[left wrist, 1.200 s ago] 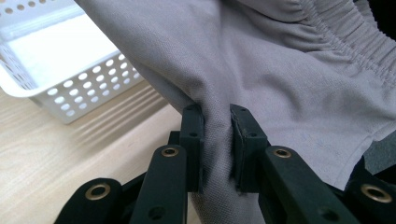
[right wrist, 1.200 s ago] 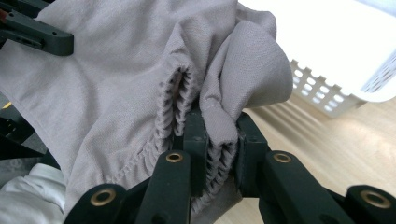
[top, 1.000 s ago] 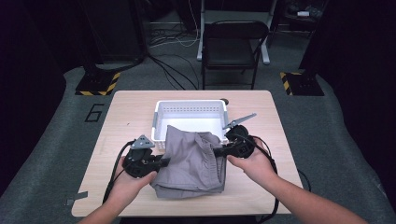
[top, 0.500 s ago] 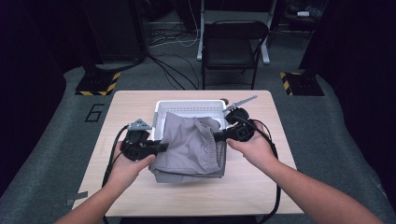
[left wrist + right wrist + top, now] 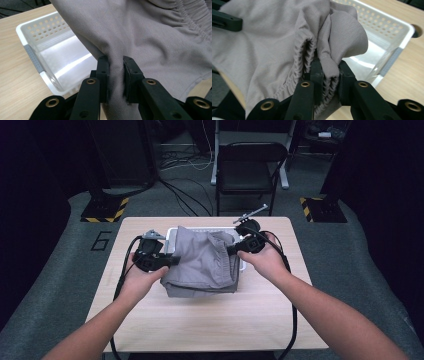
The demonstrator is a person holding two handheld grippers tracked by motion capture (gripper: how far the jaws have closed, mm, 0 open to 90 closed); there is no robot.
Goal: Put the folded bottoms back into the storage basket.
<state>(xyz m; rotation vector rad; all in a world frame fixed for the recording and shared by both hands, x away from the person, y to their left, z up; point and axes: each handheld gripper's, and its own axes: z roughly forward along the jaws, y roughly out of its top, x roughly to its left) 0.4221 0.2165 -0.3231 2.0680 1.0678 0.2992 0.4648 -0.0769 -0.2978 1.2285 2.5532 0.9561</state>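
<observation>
I have the grey garment held between both grippers, over the white perforated basket at the far middle of the tabletop.

Left gripper: jaws clamped on a plain fold at the garment's left edge; in the left gripper view the cloth runs up between the two pads and spreads away to the right, basket open below and to the left.

Right gripper: jaws clamped on the bunched elastic waistband, several gathered layers pinched between the pads, a loose flap folded over the top.

The garment's lower edge drapes over the basket's near rim onto the tabletop.
</observation>
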